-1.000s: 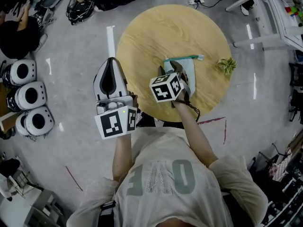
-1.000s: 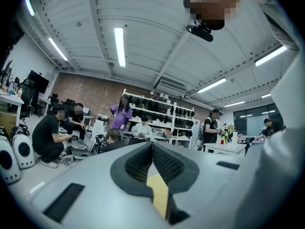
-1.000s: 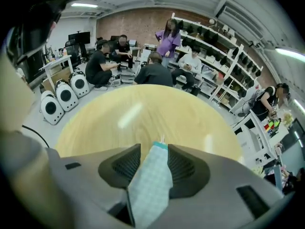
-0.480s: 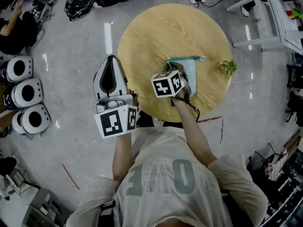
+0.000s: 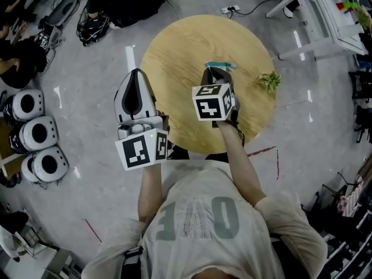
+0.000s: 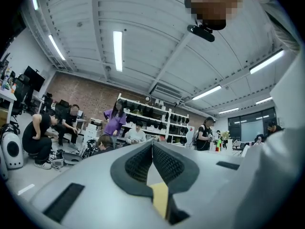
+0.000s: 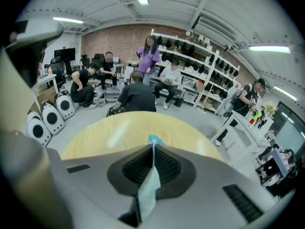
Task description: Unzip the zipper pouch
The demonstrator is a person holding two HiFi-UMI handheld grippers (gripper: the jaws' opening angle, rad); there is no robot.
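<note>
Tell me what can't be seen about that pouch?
- Zipper open or shut: in the head view the right tongs, just closed on the pouch, cover most of it.
- Pouch's shape: the right gripper view shows only a pinched edge.
- Plant: head view, too small for detail.

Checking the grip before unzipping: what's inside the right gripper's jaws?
Fabric of the teal zipper pouch, pinched by jaws that just closed. The right gripper covers most of the rest.

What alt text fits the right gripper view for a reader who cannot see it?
The right tool has just closed its jaws on a pale teal pouch, whose fabric trails toward the camera. Beyond the tips lies a round wooden table, with people and shelves behind.
</note>
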